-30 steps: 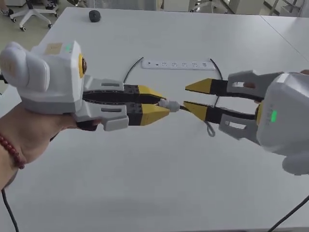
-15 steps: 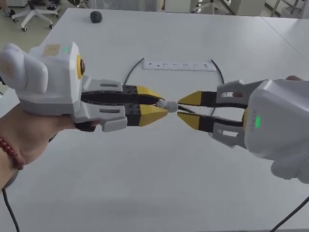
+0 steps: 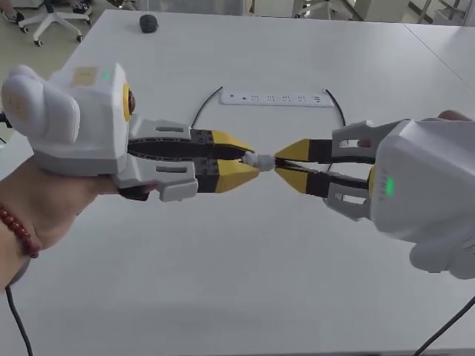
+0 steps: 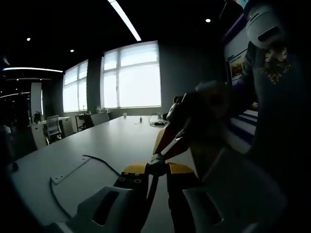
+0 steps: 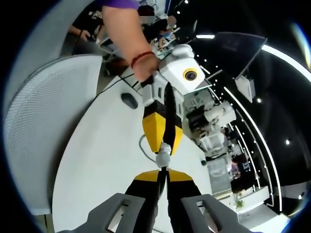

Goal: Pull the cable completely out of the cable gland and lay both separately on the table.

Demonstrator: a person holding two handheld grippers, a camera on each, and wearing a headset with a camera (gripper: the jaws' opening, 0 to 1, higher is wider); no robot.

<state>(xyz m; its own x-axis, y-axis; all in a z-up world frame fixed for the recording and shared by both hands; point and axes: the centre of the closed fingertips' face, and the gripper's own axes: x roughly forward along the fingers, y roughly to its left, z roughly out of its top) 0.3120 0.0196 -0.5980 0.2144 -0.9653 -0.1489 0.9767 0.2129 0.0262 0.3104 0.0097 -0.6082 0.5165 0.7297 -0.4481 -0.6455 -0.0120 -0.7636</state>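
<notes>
Facing tip to tip, left gripper (image 3: 249, 162) clamps one cable gland (image 3: 260, 159), right gripper (image 3: 281, 163) clamps its one cable (image 3: 300, 168).

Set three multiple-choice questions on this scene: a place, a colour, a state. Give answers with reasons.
1. Where does the power strip lie? A. on the table, beyond both grippers. B. on a chair. C. on the floor.
2. What colour are the grippers' jaw tips? A. red. B. yellow. C. green.
3. How is the right gripper? A. wide open. B. laid on the table. C. shut on the cable.
Answers: 1 A, it lies flat past the tips; 2 B, yellow in the head view; 3 C, its jaws meet on the cable beside the cable gland in the left gripper.
</notes>
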